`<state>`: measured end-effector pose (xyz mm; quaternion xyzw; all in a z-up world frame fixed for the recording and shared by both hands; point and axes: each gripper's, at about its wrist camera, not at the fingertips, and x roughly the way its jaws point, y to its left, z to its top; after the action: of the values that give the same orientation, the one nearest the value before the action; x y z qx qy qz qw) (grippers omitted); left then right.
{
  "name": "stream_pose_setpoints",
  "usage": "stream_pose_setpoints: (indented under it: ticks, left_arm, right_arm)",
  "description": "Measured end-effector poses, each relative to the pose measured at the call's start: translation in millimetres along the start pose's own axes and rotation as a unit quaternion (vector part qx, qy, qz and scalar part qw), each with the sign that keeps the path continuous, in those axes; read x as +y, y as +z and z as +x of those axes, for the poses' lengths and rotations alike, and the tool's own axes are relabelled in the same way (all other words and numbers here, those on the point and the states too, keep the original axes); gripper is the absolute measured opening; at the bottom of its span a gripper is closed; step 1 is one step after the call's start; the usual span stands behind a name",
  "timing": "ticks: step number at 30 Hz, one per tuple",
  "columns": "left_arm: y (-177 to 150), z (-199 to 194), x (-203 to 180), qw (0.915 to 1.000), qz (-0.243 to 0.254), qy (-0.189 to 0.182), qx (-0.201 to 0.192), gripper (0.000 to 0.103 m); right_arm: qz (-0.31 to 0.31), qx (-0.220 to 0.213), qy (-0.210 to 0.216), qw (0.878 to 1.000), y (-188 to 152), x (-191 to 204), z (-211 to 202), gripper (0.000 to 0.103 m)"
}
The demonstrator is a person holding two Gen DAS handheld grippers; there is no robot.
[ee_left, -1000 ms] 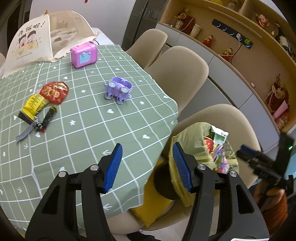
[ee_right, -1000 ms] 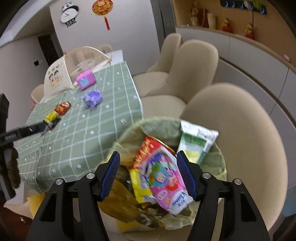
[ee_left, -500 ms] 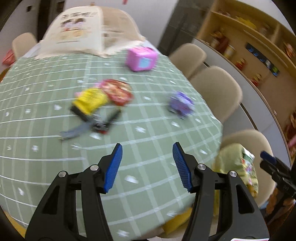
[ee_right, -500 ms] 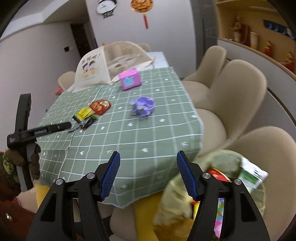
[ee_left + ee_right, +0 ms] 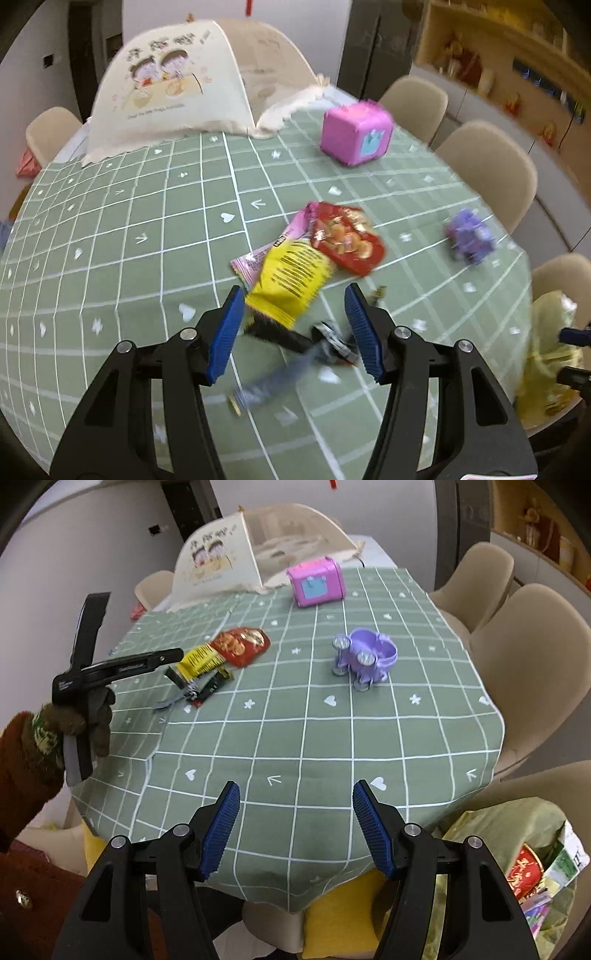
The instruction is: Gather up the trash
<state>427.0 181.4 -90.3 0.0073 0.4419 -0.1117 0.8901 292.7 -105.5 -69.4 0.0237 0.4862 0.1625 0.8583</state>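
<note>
A pile of wrappers lies on the green checked tablecloth point(image 5: 147, 229): a yellow wrapper point(image 5: 291, 280), a red wrapper point(image 5: 345, 238), a pink one point(image 5: 295, 230) under them and small dark wrappers point(image 5: 321, 341). My left gripper point(image 5: 293, 334) is open just above the yellow and dark wrappers, empty. The pile also shows in the right wrist view point(image 5: 221, 653), with the left gripper point(image 5: 122, 666) over it. My right gripper point(image 5: 295, 830) is open and empty at the table's near edge. The green trash bag point(image 5: 524, 867) holding wrappers sits on a chair at lower right.
A pink toy box point(image 5: 354, 133), a purple toy carriage point(image 5: 365, 661) and a cream mesh food cover point(image 5: 184, 85) stand on the table. Beige chairs point(image 5: 528, 638) line the right side. A shelf wall point(image 5: 517, 55) is beyond.
My left gripper has swung from the bag side over to the wrapper pile and come down close to it. My right gripper has lifted off the trash bag and turned toward the table.
</note>
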Motion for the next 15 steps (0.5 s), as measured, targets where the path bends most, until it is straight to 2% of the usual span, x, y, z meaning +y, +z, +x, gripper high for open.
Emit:
stream_pose_setpoints:
  ticks: [4,5,7,8,12,15]
  left_arm:
    - [3.3,33.2,3.7,0.9993,-0.002,0.006,0.037,0.052]
    - [3.2,37.6,5.9,0.9989,-0.009,0.006,0.045,0.037]
    - [0.6,36.6,9.8,0.9983,-0.021,-0.003,0.054,0.013]
    - [-1.0,31.3,14.5,0.9978,-0.033,-0.014,0.055,0.006]
    - [-7.6,-3.1,34.5,0.9956,-0.075,-0.044,0.036,0.004]
    - [-13.8,-29.2,52.0,0.9944,-0.095,-0.042,0.020,0.003]
  right_arm:
    - [0.010,0.007,-0.029,1.000,7.1,2.6,14.9,0.060]
    - [0.013,0.005,-0.029,0.999,10.9,2.7,17.7,0.060]
    - [0.016,-0.008,-0.016,1.000,17.6,5.0,21.3,0.060]
    - [0.017,-0.021,-0.015,1.000,22.6,7.3,23.1,0.060]
    - [-0.003,-0.042,-0.021,0.999,44.5,20.5,38.4,0.060]
    - [-0.030,-0.035,-0.009,0.999,61.0,35.2,58.3,0.060]
